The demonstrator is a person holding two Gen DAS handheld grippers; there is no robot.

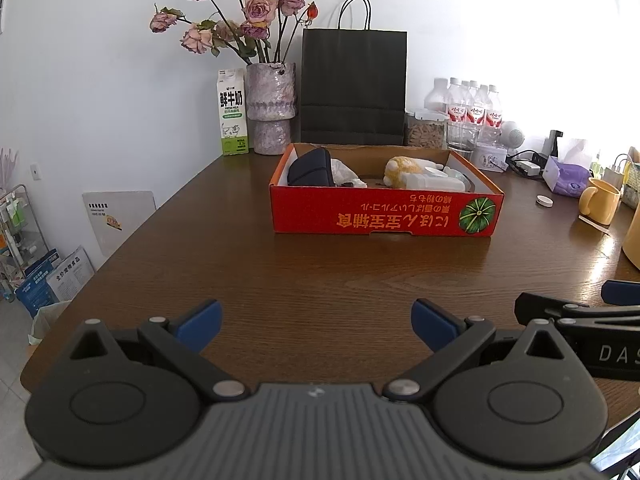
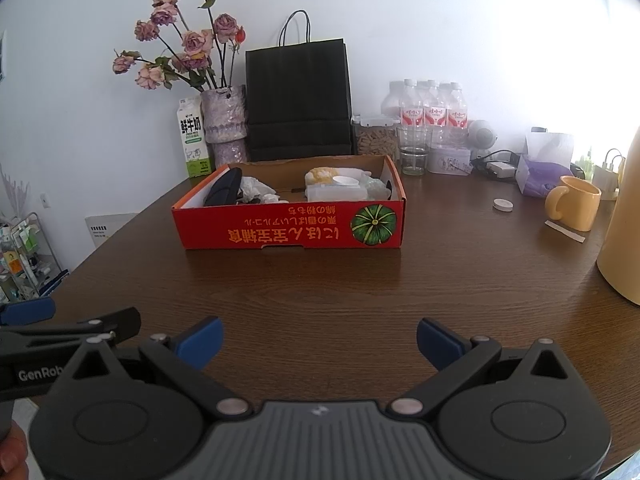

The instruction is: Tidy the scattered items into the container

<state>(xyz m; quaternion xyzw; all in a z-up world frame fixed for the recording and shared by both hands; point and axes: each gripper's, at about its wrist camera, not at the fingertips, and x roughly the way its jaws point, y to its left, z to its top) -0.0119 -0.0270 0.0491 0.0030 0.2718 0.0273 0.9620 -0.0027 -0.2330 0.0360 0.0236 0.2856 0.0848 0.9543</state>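
A red cardboard box (image 1: 384, 216) (image 2: 288, 228) with a pumpkin picture stands on the brown table, well ahead of both grippers. It holds a dark pouch (image 1: 310, 168) (image 2: 224, 191), crumpled white wrapping (image 1: 344, 172), a yellow and white plush toy (image 1: 402, 168) (image 2: 322, 176) and white plastic containers (image 1: 434, 182) (image 2: 336, 192). My left gripper (image 1: 316, 326) is open and empty near the table's front edge. My right gripper (image 2: 320, 344) is open and empty beside it, and it also shows in the left wrist view (image 1: 580, 308).
Along the wall stand a milk carton (image 1: 232, 112), a vase of dried roses (image 1: 270, 108), a black paper bag (image 1: 354, 88), water bottles (image 1: 472, 104) and jars. At right are a yellow mug (image 2: 574, 202), a tissue box (image 2: 540, 178), a small white lid (image 2: 503, 205) and a yellow jug (image 2: 624, 240).
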